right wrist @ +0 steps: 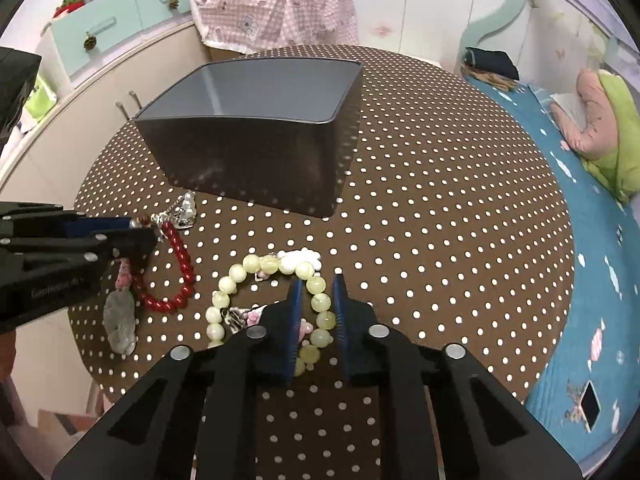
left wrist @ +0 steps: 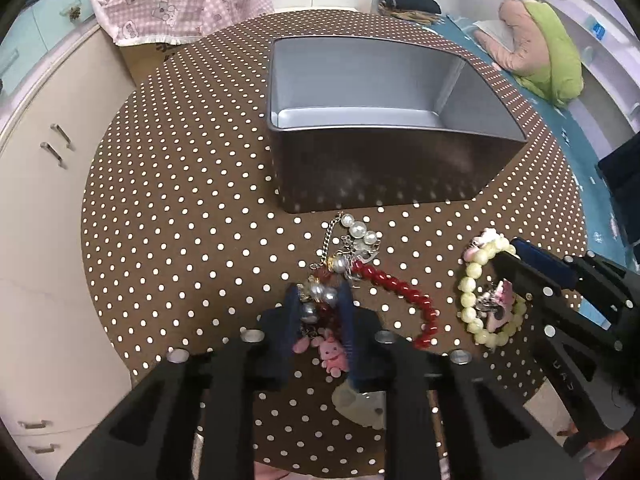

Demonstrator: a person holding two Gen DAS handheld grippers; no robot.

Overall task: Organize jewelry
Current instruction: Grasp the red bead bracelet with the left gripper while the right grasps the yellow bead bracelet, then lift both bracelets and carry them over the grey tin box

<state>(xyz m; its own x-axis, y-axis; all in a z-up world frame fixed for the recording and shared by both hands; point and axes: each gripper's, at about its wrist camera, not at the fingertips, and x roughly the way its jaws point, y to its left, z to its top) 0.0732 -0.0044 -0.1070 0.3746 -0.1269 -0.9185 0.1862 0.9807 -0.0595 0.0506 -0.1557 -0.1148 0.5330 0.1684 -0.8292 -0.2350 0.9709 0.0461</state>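
A dark metal box [left wrist: 380, 176] with a silver inside stands open at the middle of the polka-dot table [left wrist: 180, 220]. In front of it lies a red and pearl bead bracelet [left wrist: 400, 284] with a chain and a pink bunny charm [left wrist: 332, 354]. My left gripper [left wrist: 320, 300] is shut on its pearl end. To the right, a pale green bead bracelet [right wrist: 236, 274] with pink charms lies flat, and my right gripper [right wrist: 318, 282] is shut on its right side. The right wrist view also shows the box [right wrist: 248, 152], the red beads [right wrist: 182, 260] and the left gripper [right wrist: 134, 236].
A grey stone pendant [right wrist: 120, 320] lies at the table's near left edge. Cream cabinets [left wrist: 48, 200] and a pink checked cloth [left wrist: 180, 4] stand behind and left. A bed with a teal sheet [right wrist: 580, 280] and a green-pink pillow [right wrist: 600, 128] runs along the right.
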